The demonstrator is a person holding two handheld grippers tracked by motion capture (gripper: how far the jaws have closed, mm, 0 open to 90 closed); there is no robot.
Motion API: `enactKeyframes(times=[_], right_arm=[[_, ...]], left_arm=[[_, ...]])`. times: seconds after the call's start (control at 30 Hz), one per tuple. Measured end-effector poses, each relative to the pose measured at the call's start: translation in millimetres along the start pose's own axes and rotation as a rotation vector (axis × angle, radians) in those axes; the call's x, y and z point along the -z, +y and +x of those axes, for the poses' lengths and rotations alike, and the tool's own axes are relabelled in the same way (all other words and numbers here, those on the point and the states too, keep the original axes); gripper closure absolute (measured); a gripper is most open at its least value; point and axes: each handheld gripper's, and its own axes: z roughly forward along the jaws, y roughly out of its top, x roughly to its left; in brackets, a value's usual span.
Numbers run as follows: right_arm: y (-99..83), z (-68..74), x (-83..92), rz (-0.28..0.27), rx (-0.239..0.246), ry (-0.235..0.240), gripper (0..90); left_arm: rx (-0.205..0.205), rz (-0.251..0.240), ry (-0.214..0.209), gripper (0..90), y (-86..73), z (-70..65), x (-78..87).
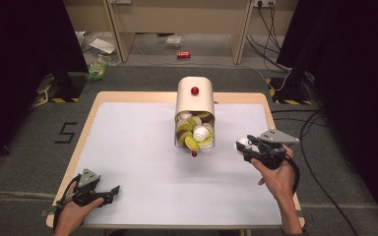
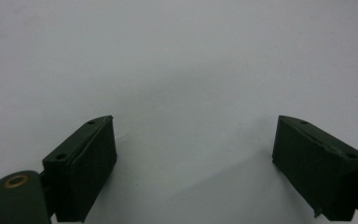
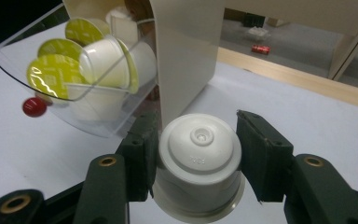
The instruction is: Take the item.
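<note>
Capsule (image 3: 199, 158) between right claw (image 3: 193, 154) pads

Each black hand-held gripper (image 1: 109, 189) has blocky jaws, brass-ringed screw holes, a grey three-cornered plate and a trailing cable.

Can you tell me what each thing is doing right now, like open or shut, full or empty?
Right claw: shut on a white pod, bottom end facing the camera.
Left claw: open, nothing in it, over the bare table.
Dispenser: upright, its clear drawer pulled open.
Drawer: full of pods, some with green lids.
</note>
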Motion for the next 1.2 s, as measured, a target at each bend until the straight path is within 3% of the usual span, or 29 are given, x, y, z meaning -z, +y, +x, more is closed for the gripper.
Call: enactKeyframes(times=[0.67, 1.2], right_arm=[[-37.8, -28.5, -21.4, 0.067, -0.055, -0.047, 50.7], [-51.7, -31.9, -33.9, 0.102, -0.069, -0.042, 50.7]], left_arm=[[0.003, -0.001, -0.001, 12.9, 0.0, 0.1, 0.0], [0.004, -0.002, -0.002, 12.9, 0.0, 0.2, 0.0]])
